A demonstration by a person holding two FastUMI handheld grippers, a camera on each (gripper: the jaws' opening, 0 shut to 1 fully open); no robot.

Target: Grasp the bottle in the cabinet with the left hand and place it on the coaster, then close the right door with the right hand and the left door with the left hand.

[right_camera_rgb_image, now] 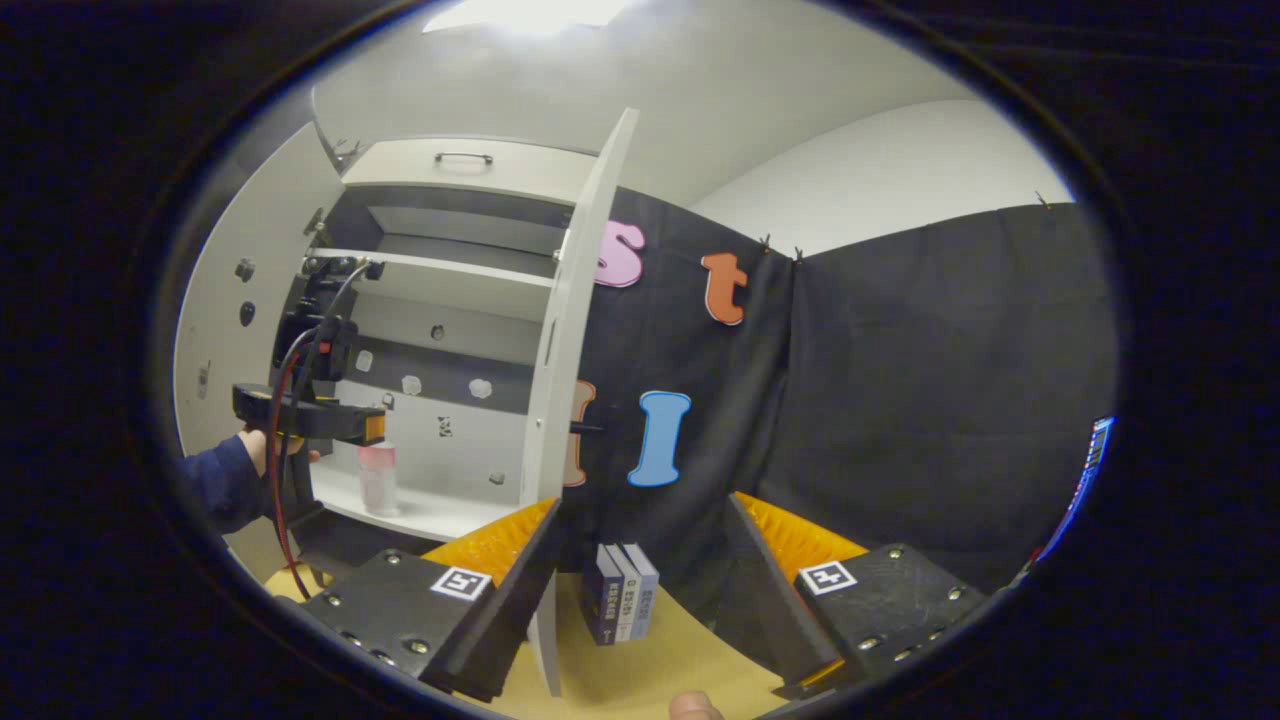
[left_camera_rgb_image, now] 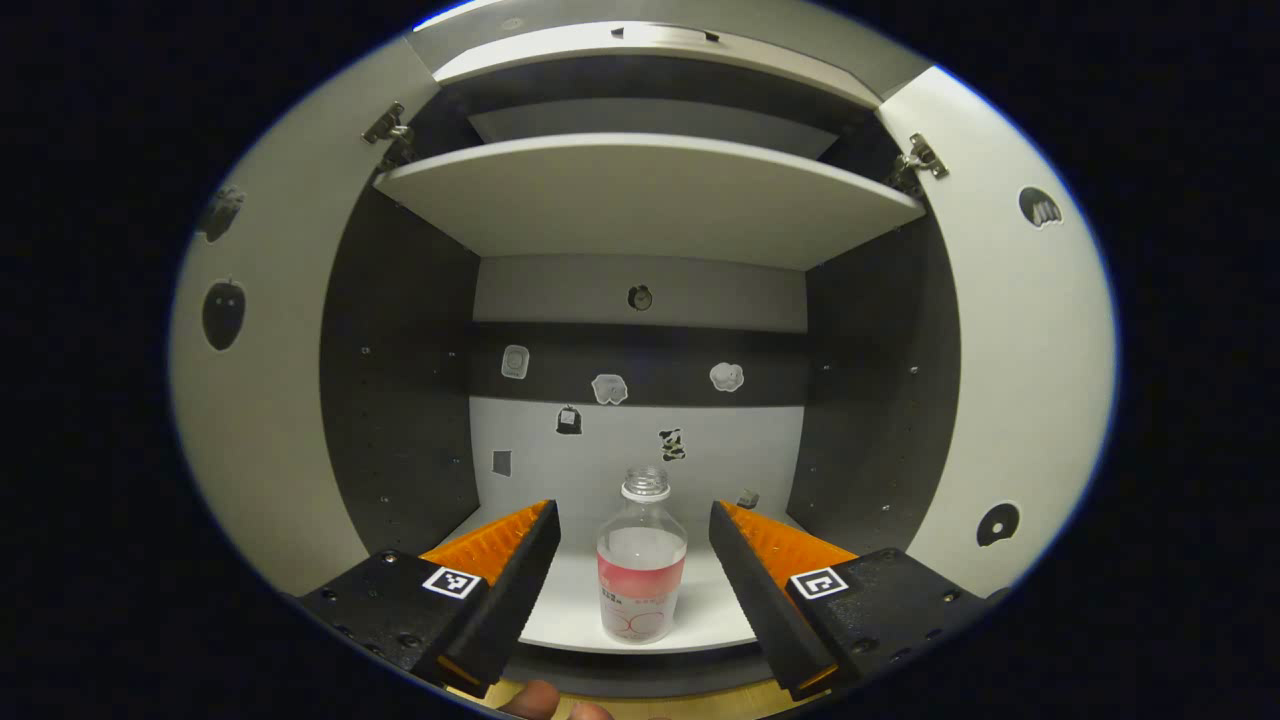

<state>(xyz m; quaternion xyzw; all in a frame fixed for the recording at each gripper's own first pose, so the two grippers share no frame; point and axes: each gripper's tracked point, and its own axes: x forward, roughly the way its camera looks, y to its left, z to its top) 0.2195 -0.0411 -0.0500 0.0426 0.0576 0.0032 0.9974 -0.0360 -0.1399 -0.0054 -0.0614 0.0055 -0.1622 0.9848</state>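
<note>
Left claw: fingers spread wide at the bottom of the frame, flanking but not touching the bottle. Bottle: clear, uncapped, pink-labelled, upright at lower centre on the cabinet's bottom shelf. Upper shelf: across the top. Both doors stood open at frame left and right. Small stickers dotted the back panel.
</note>
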